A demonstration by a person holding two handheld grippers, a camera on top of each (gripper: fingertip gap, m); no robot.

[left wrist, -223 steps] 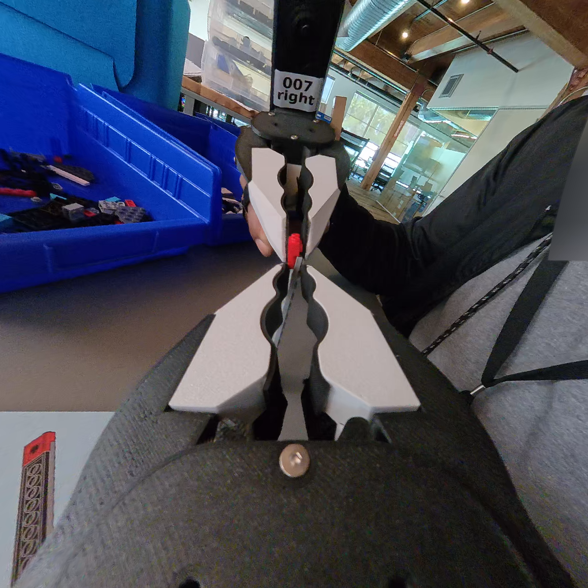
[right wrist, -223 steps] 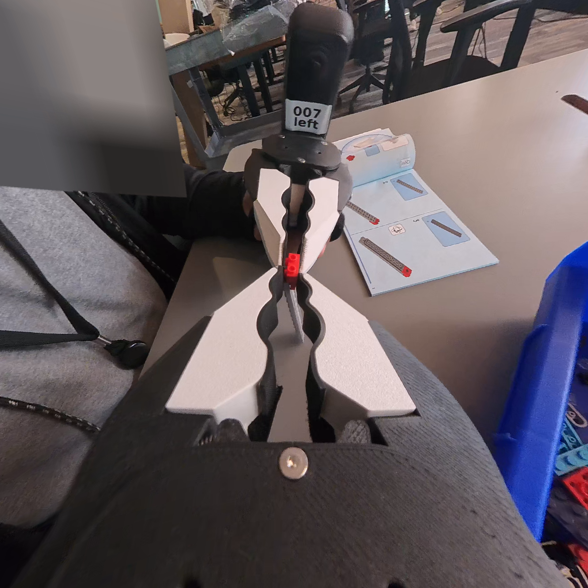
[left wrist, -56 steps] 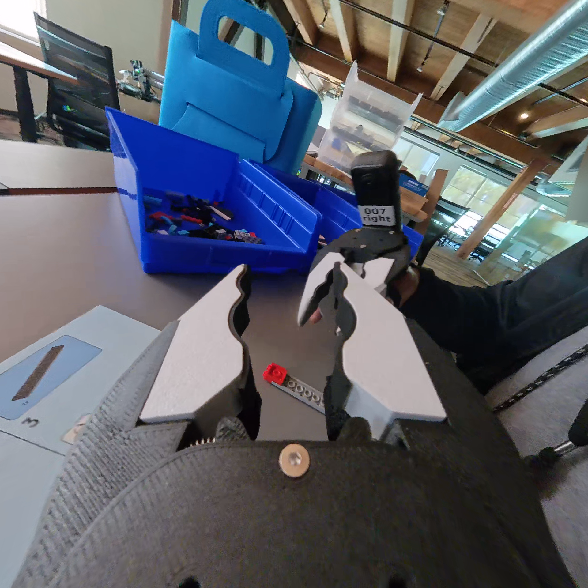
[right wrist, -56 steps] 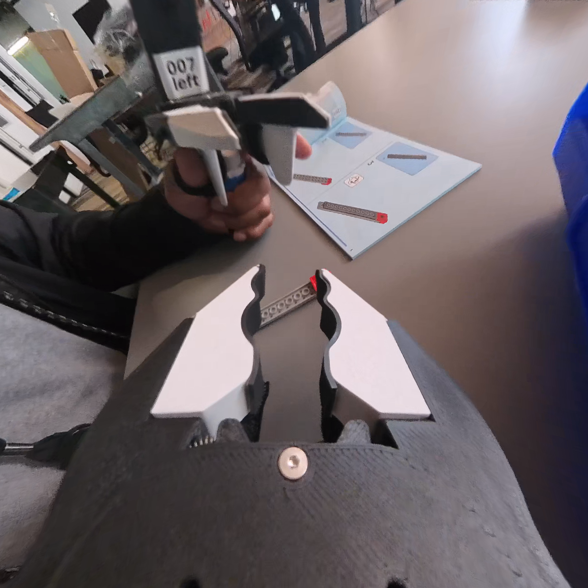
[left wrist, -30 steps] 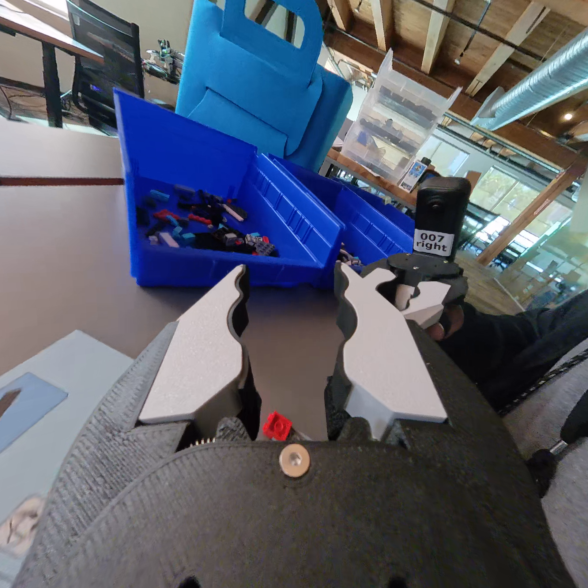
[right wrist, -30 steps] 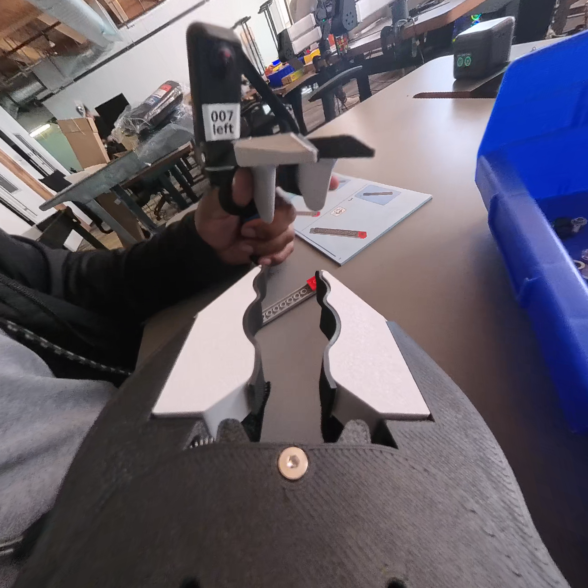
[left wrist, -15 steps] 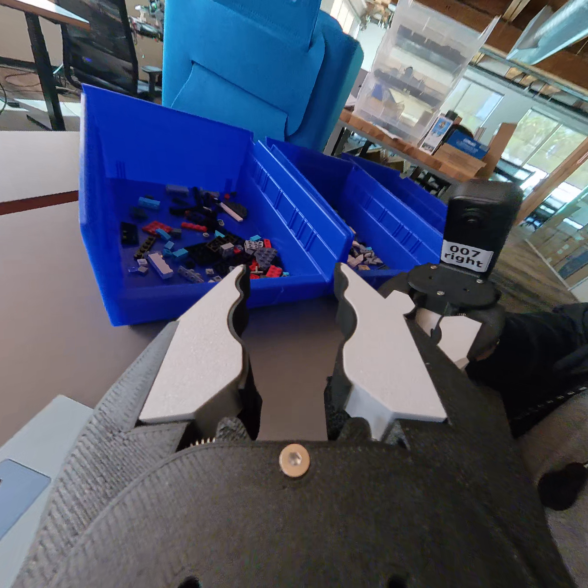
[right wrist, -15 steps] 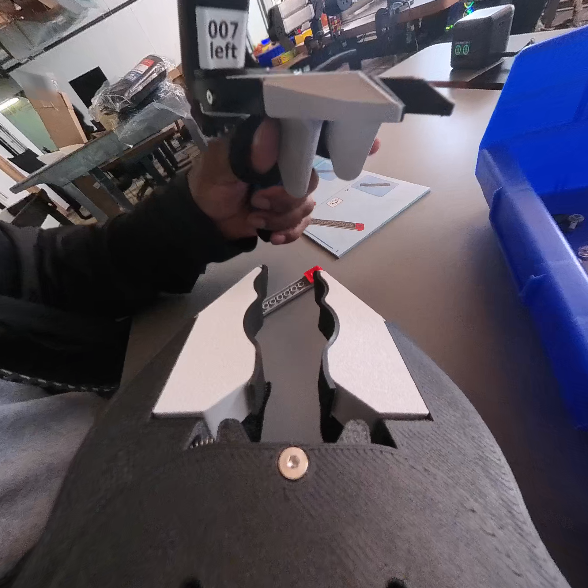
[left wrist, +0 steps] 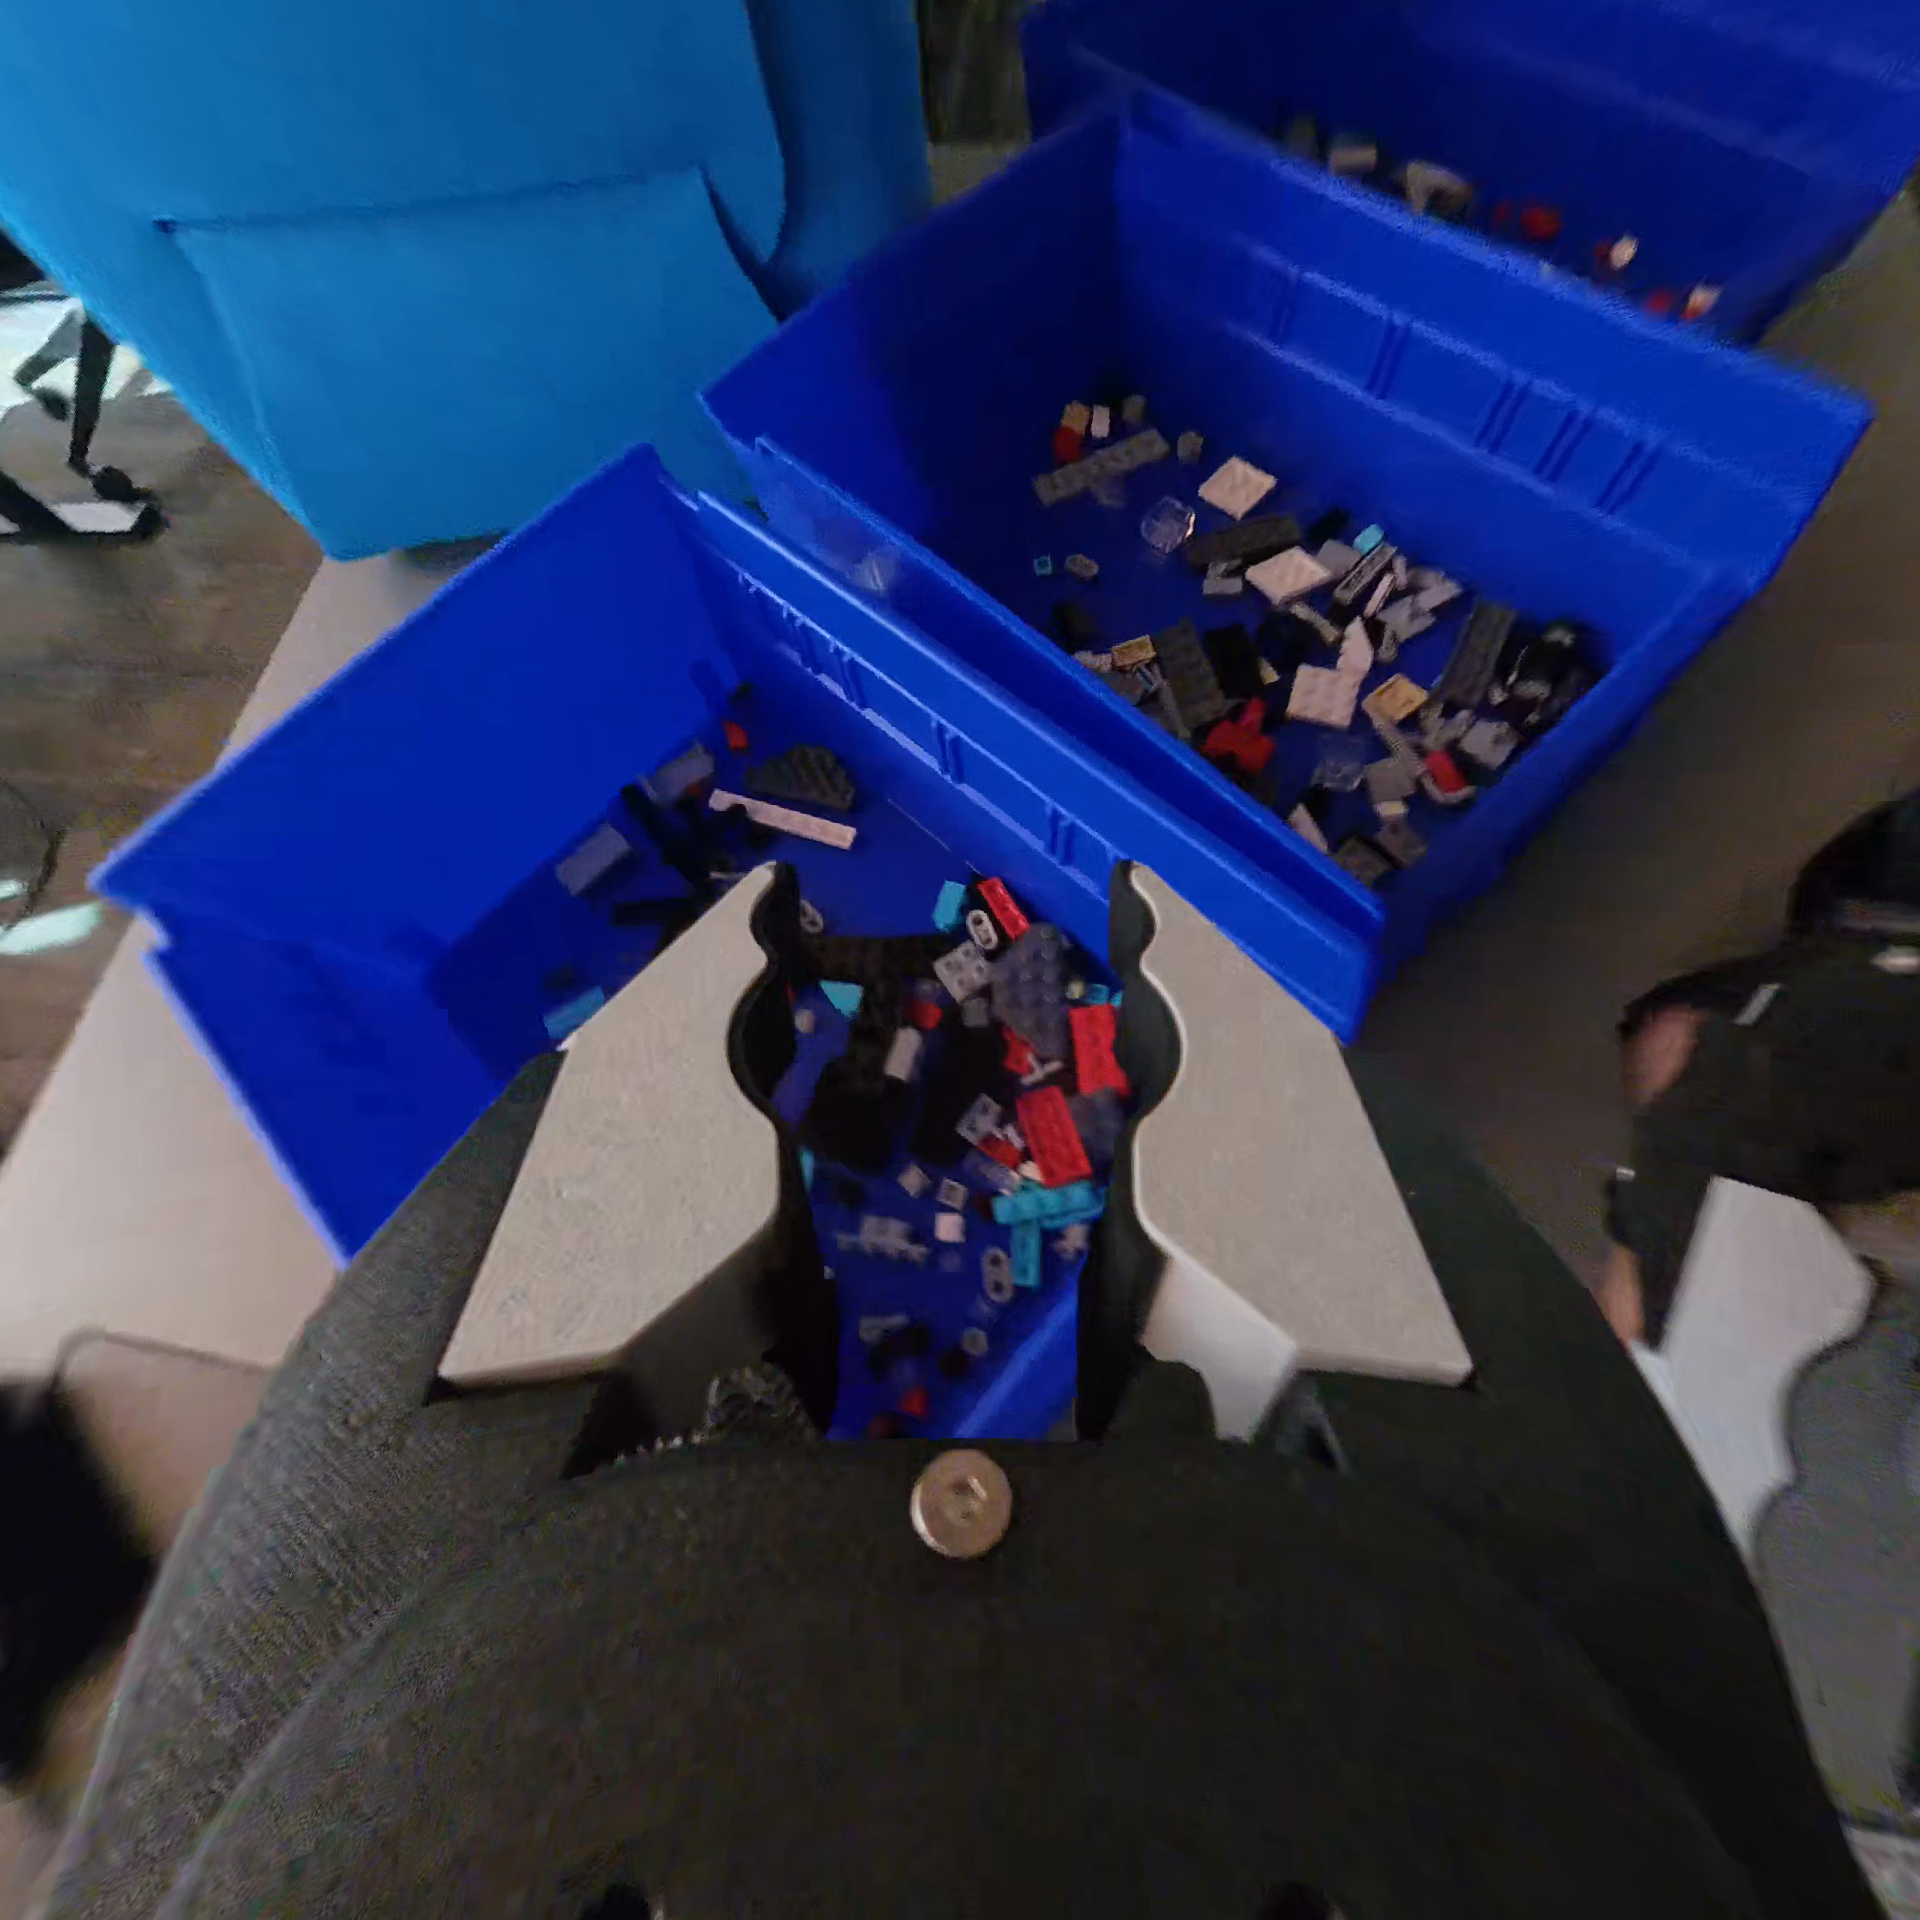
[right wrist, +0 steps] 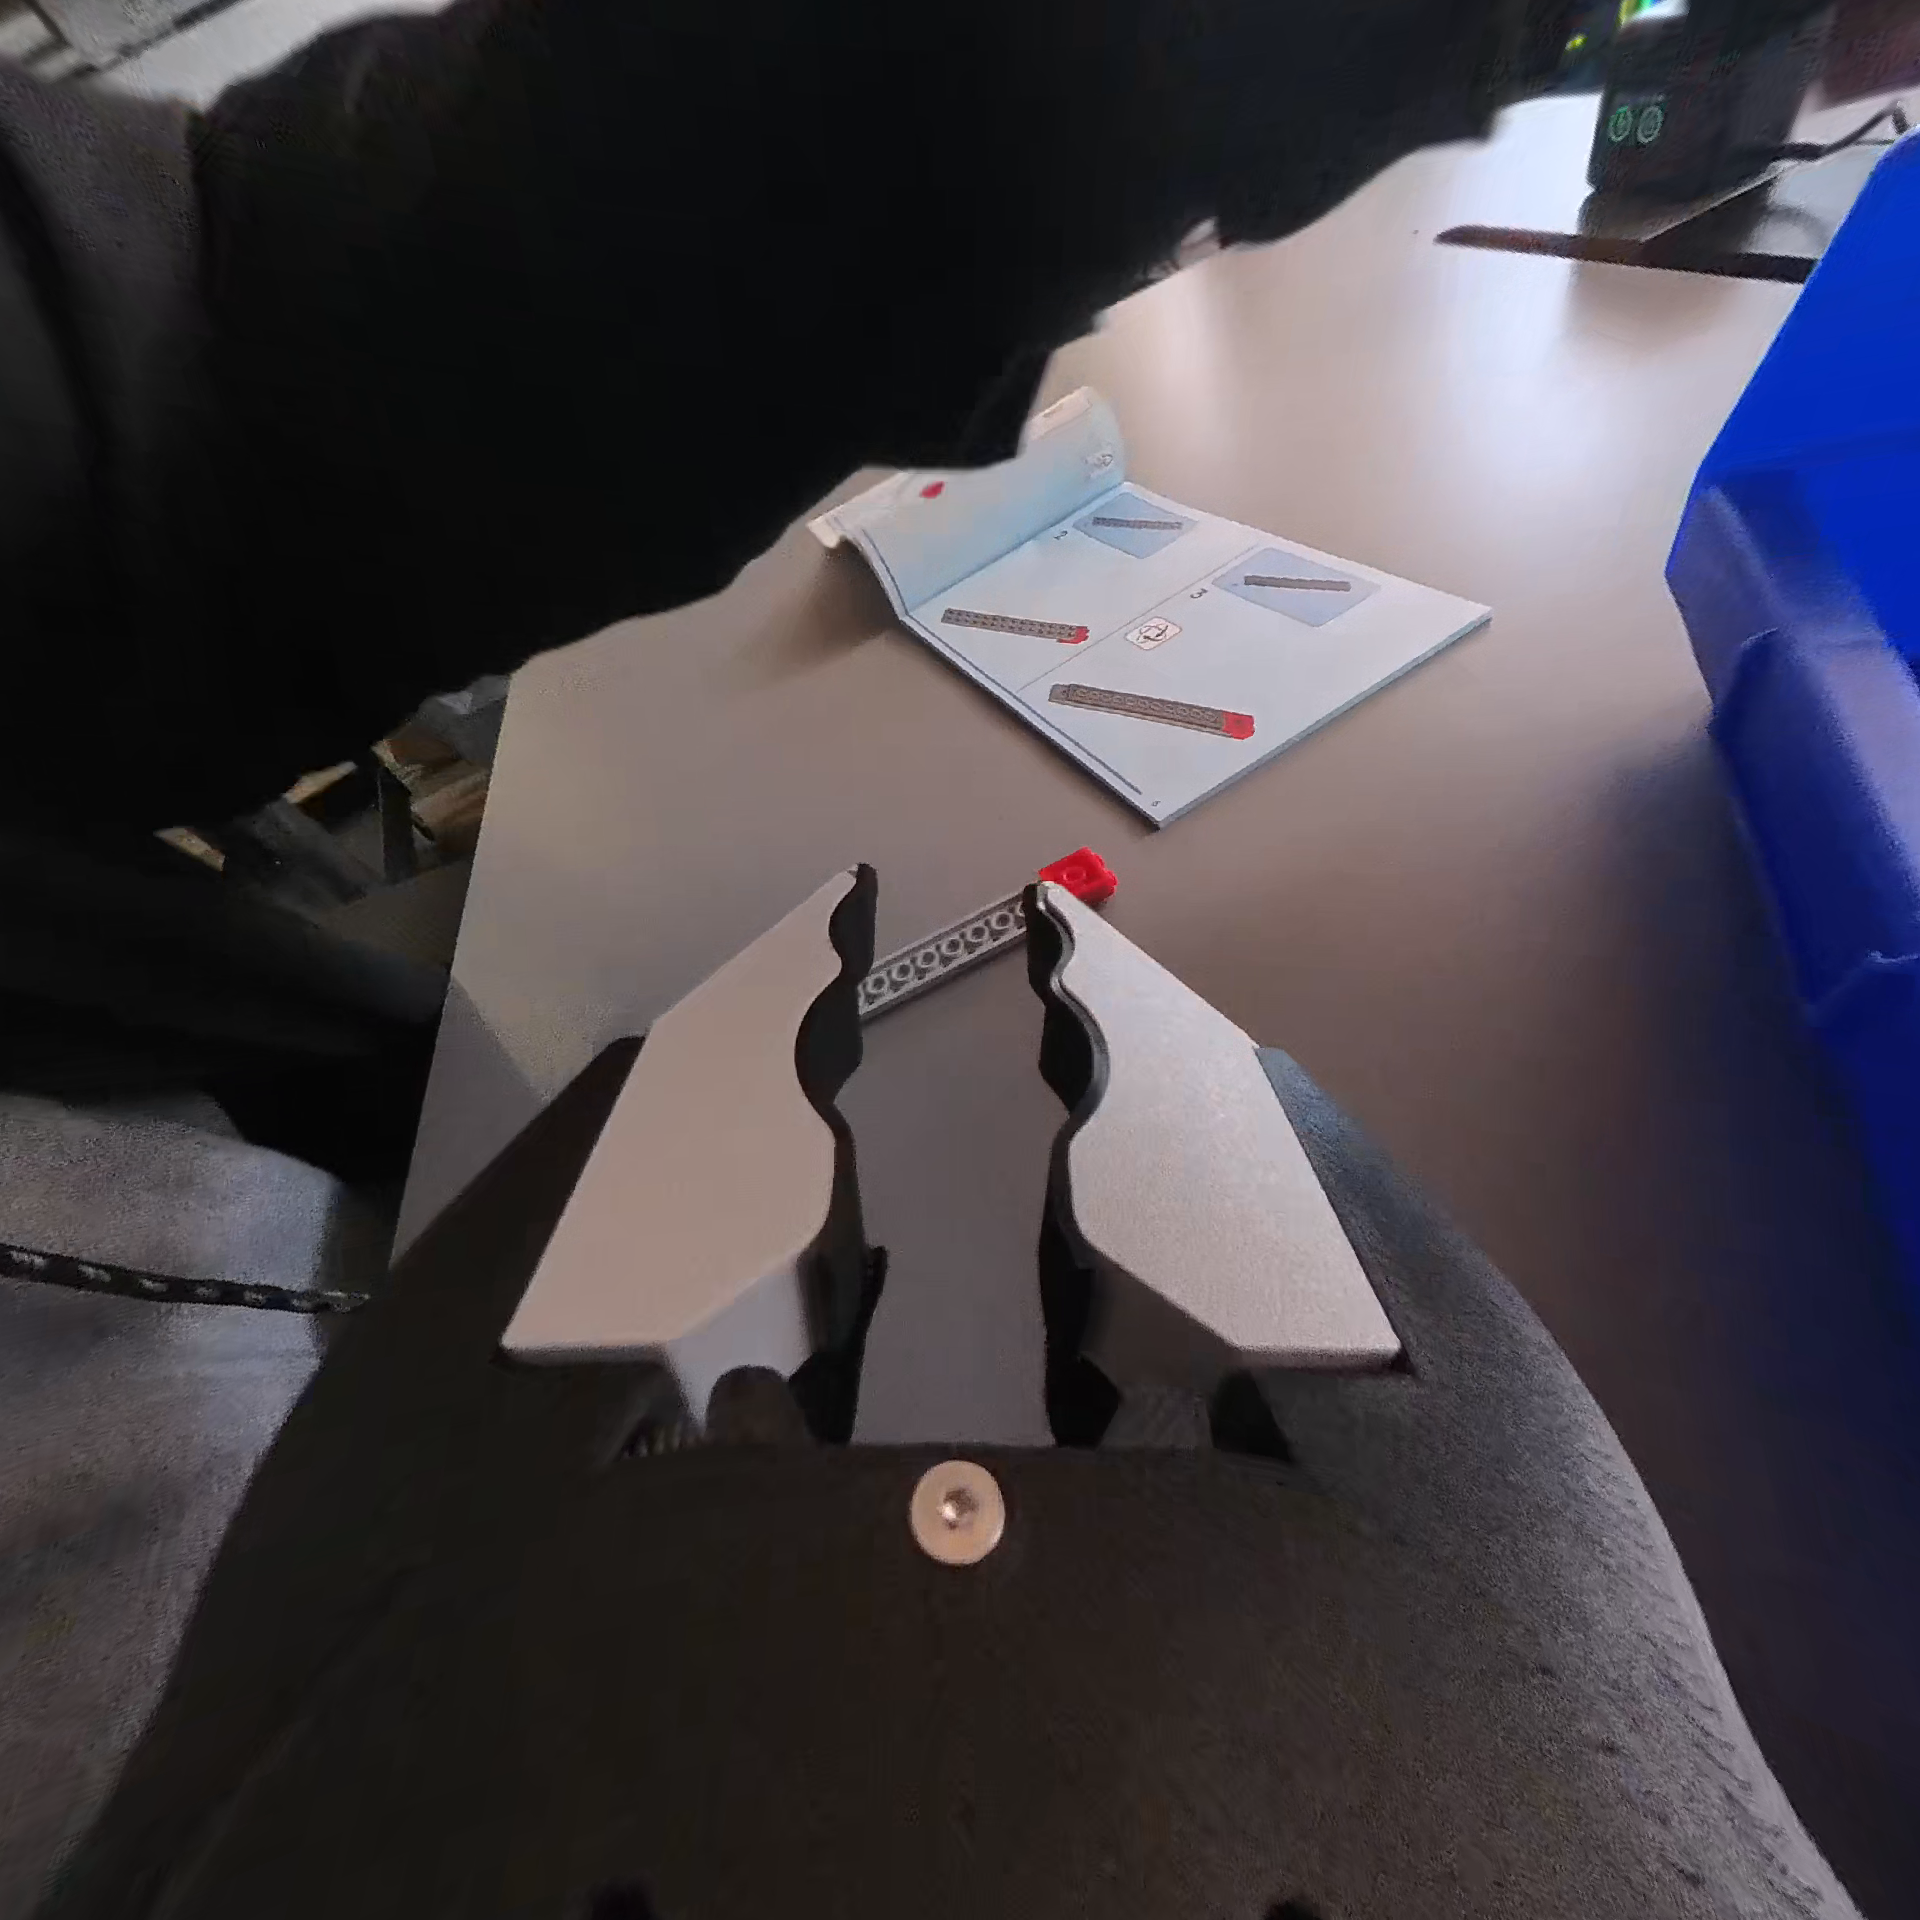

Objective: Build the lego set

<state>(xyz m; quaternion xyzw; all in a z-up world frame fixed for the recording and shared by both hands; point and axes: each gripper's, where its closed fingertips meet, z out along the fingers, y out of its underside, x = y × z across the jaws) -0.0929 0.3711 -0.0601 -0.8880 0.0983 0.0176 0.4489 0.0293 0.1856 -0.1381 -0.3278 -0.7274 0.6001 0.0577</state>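
Left gripper (left wrist: 943,883) fingers spread, empty, above the near blue bin (left wrist: 395,790) of loose bricks (left wrist: 997,1081); a second bin (left wrist: 1455,436) at 1 o'clock. Right gripper (right wrist: 948,883) fingers spread, empty, over the desk (right wrist: 1351,935); grey plate (right wrist: 940,954) with red brick (right wrist: 1081,875) just beyond the tips, booklet (right wrist: 1195,644) at 1 o'clock

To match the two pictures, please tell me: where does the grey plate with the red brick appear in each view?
Left wrist view: not in it.
Right wrist view: grey plate with the red brick lies on the table, just beyond the open right gripper.
Shared landmark: blue bin.
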